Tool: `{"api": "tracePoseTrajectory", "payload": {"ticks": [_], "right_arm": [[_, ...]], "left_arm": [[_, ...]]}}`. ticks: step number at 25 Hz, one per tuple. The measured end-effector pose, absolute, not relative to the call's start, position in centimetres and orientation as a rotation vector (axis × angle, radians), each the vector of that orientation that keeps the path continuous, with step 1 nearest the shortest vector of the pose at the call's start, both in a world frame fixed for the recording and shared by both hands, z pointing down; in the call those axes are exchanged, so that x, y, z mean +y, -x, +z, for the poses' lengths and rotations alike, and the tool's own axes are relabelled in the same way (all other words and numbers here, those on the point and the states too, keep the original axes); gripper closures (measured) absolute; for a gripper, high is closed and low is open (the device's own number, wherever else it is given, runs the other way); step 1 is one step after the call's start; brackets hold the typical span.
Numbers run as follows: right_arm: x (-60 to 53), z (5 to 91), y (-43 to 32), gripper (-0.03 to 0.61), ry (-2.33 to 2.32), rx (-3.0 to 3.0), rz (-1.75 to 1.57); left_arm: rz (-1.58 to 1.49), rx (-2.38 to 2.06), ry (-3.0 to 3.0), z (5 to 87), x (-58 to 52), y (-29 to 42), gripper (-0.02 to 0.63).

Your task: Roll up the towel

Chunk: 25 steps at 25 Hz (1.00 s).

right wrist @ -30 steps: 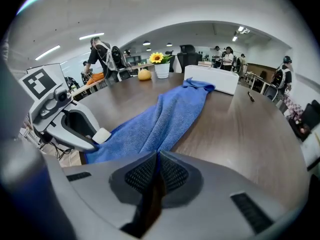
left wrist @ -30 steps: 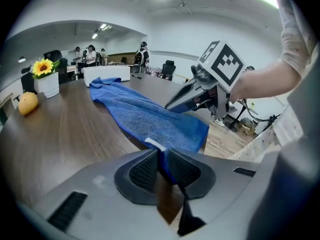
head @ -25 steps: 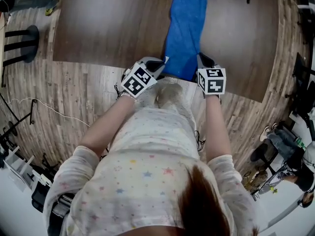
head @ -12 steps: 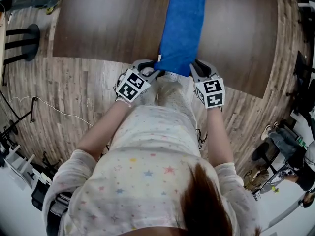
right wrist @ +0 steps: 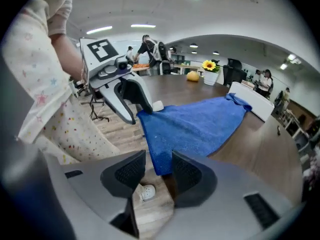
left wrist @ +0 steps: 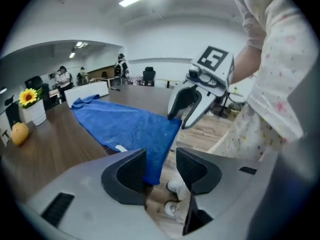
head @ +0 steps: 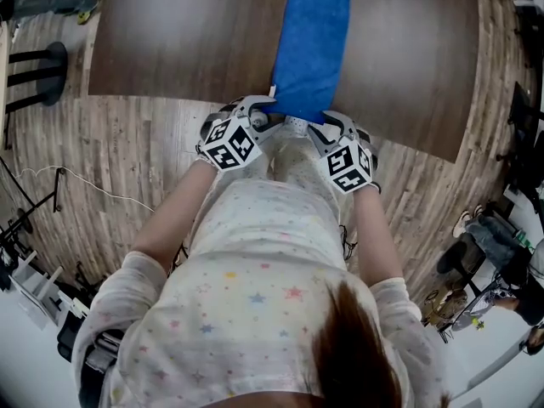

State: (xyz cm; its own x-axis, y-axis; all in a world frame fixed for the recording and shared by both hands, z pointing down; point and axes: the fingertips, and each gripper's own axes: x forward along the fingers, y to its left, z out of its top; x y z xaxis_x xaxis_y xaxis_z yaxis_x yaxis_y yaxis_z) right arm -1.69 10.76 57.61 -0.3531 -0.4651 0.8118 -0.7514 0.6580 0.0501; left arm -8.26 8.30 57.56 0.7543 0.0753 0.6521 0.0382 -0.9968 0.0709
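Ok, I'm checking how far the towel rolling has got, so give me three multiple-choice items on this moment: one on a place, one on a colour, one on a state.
1. Where is the towel's near end?
A hanging over the table's edge by the person
B wholly on the table, far from any edge
C tucked under the table

2. What colour is the towel?
A green
B blue
C white

3. What state is the towel in?
A rolled tight
B half rolled
C laid out long, unrolled

Answers:
1 A, the left gripper view shows it drooping past the edge.
2 B, it is blue in every view.
3 C, no roll shows anywhere.
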Motion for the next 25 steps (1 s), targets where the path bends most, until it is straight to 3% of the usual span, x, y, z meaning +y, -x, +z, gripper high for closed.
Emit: {"api": "tracePoseTrajectory", "payload": {"ticks": [3,5,10,11,13,25], "right_arm": [[11.2,58.4,1.4,0.4,-0.862,-1.952,0.292],[11.0,58.4,1.0,0.426,-0.865,-1.933,0.243],[11.1,57.9,0.5,0.498,-0.893,-1.951,0.25],[11.1,57.7,0.4,0.538,-0.902,-1.955,0.248],[11.4,57.2,0.1,0.541,-0.918,-1.963,0.26],[10.9,55.7,-0.4,0.537,-0.947,-2.042,0.575]], "left_arm": [[1.206,0.15,-2.939,58.9,8.5,8.3,0.414],[1.225,0.12,-2.982,59.0,8.2,8.2,0.417],[1.268,0.095,-2.998,59.0,7.6,8.2,0.494],[1.263,0.113,-2.977,58.8,7.7,8.2,0.508],[1.236,0.138,-2.941,58.4,8.1,8.4,0.588],[1.081,0.091,-2.748,56.6,7.1,8.7,0.584]]}}
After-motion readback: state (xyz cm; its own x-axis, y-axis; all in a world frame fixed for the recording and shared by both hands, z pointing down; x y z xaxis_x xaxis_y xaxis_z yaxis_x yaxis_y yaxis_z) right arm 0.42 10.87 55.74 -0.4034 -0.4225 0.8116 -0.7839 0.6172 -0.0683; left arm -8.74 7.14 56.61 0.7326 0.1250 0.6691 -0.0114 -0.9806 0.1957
